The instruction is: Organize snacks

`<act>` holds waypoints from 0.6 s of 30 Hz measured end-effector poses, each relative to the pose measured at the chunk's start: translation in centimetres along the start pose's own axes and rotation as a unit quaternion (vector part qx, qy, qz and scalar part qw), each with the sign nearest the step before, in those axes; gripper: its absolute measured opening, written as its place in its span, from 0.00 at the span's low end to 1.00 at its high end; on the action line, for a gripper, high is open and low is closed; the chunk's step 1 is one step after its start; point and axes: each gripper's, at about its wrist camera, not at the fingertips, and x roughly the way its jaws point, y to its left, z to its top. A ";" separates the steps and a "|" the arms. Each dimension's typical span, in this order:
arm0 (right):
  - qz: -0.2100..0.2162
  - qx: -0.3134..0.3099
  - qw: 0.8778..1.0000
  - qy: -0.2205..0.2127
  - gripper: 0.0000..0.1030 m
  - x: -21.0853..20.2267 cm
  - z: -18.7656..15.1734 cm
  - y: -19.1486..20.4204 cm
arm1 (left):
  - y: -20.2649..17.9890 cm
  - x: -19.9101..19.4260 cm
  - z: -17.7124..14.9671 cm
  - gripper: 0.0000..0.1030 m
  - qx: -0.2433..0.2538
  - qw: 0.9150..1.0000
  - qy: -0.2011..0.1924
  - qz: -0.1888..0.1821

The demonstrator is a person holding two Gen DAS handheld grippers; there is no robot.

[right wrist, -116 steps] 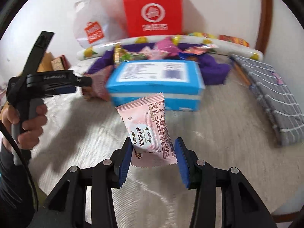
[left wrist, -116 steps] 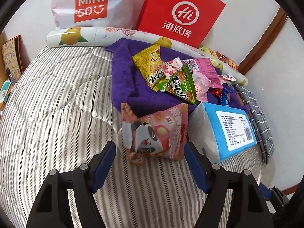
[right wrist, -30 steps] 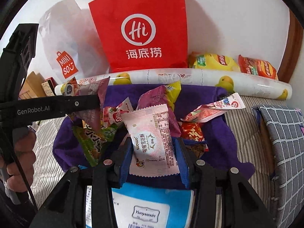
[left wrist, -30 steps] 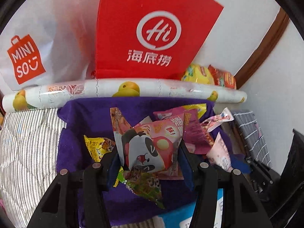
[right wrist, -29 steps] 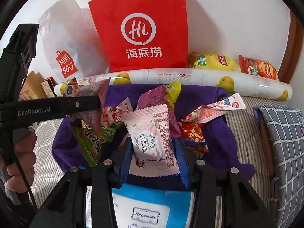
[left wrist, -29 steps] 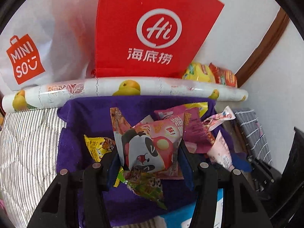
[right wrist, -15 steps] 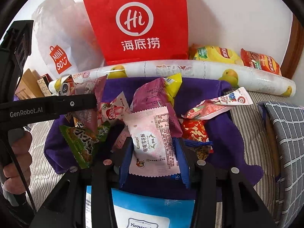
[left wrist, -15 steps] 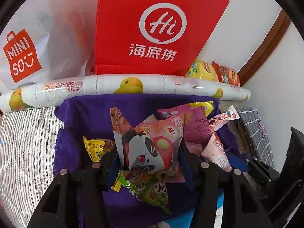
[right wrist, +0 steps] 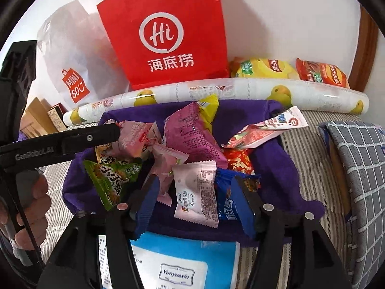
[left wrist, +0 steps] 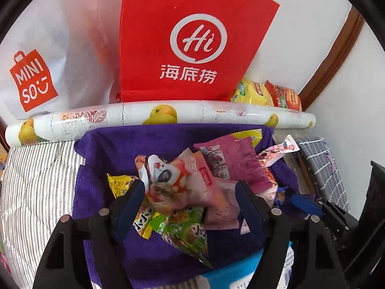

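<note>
Snacks (right wrist: 190,139) lie heaped on a purple towel (right wrist: 272,166) at frame centre. Both hand-held grippers, left (left wrist: 190,190) and right (right wrist: 196,192), are spread wide, each over a pink packet lying loose.

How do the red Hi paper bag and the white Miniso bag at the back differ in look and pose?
The red Hi paper bag is stiff, opaque and flat-faced with a white logo; the white Miniso bag is crinkled and slightly see-through, with a red-orange logo. The red bag stands squarely upright and partly overlaps the white bag, which slumps to its left. Both stand against the wall behind the fruit-print roll.
</note>
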 end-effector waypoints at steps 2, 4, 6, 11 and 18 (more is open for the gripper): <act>-0.001 -0.002 1.000 0.001 0.59 -0.3 -0.2 0.1 | -0.1 -0.5 -0.2 0.76 0.002 1.000 -0.003 0.002; -0.004 -0.008 1.000 -0.001 0.59 -0.7 -0.4 0.4 | -0.1 -1.1 -0.6 0.76 0.001 1.000 -0.007 0.003; -0.008 -0.015 1.000 -0.001 0.59 -1.0 -0.5 0.6 | 0.0 -1.6 -1.0 0.77 -0.003 1.000 -0.010 -0.002; -0.024 -0.023 0.999 -0.011 0.59 -2.0 -0.6 1.1 | -0.2 -2.3 -1.8 0.77 0.003 1.000 -0.002 0.004; -0.051 -0.013 0.999 -0.006 0.59 -3.3 -0.6 1.3 | -0.8 -3.9 -3.3 0.87 0.004 1.000 -0.003 0.017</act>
